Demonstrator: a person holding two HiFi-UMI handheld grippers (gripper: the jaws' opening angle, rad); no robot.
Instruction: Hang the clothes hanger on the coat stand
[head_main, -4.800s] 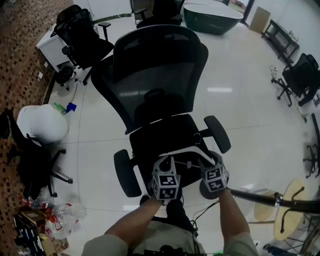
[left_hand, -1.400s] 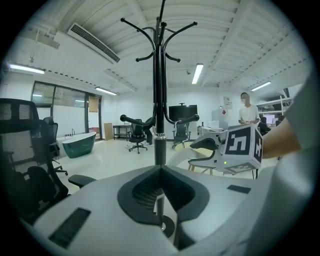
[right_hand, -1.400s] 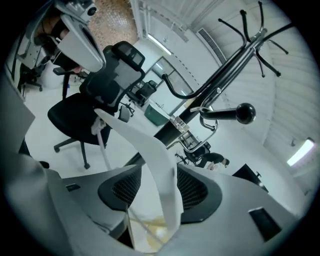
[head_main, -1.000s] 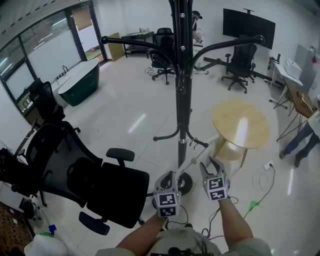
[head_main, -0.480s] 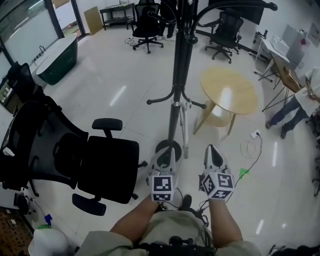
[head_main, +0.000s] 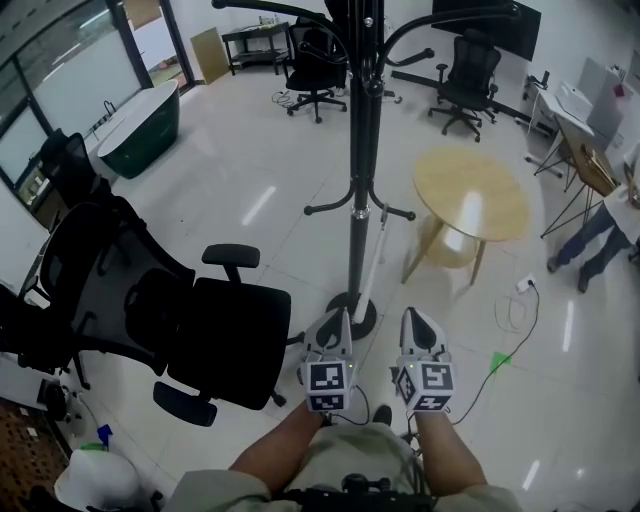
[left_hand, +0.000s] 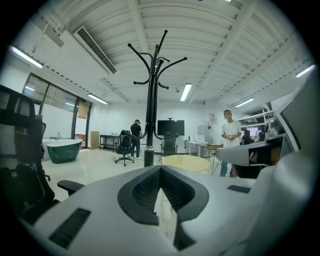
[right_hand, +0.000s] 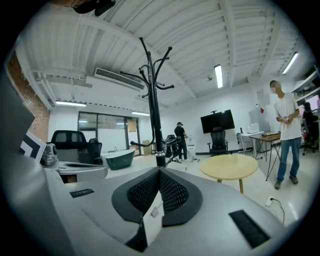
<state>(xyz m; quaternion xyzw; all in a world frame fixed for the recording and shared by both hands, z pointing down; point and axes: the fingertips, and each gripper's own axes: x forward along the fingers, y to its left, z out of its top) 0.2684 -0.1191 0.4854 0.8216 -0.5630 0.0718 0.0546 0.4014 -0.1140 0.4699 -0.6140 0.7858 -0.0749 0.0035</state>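
The black coat stand (head_main: 364, 150) rises in the middle of the head view, and it also shows in the left gripper view (left_hand: 150, 100) and the right gripper view (right_hand: 154, 100). A white clothes hanger (head_main: 373, 255) hangs from one of its low hooks, slanting down along the pole. My left gripper (head_main: 337, 316) and right gripper (head_main: 412, 314) sit side by side near me, short of the stand's base. Both are shut with nothing between the jaws, and neither touches the hanger.
A black office chair (head_main: 200, 340) stands to the left of the stand, and a round wooden table (head_main: 470, 195) to its right. A person (head_main: 595, 245) stands at the far right. Cables (head_main: 512, 300) lie on the white floor, and a dark green tub (head_main: 140, 115) is at the back left.
A second ago both grippers held the white hanger up by the stand. It now hangs on a low hook, and the grippers have drawn back toward me, empty and shut.
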